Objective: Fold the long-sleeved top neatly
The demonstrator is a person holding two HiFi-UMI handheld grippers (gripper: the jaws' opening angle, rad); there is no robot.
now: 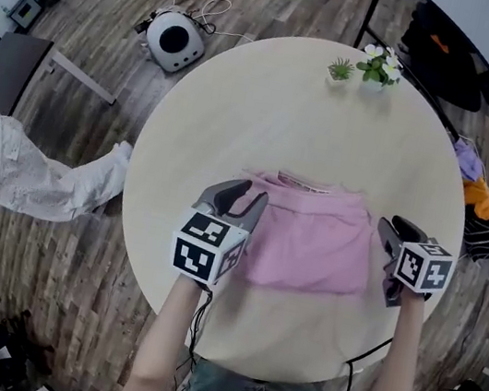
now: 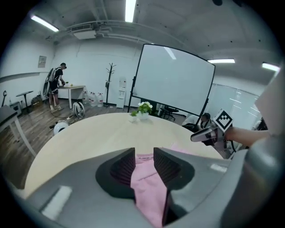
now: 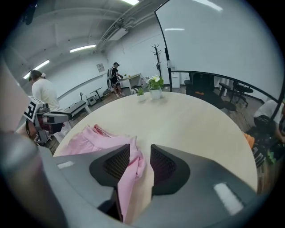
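Observation:
A pink long-sleeved top [image 1: 312, 239] lies folded into a flat rectangle on the round pale table [image 1: 289, 104], collar toward the far side. My left gripper [image 1: 246, 198] hovers over its left edge. In the left gripper view the left gripper [image 2: 144, 153] has its jaws apart, and pink cloth [image 2: 144, 178] shows through the gap. My right gripper [image 1: 392, 227] is at the top's right edge. In the right gripper view the right gripper [image 3: 140, 149] is open: a fold of the top [image 3: 131, 171] leans on one pad, with bare table beside the other.
Two small potted plants [image 1: 370, 67] stand at the table's far edge. A person in white [image 1: 6, 167] stands left of the table. A round white device [image 1: 175, 40] and cables lie on the floor beyond. Piled clothes [image 1: 479, 194] lie to the right.

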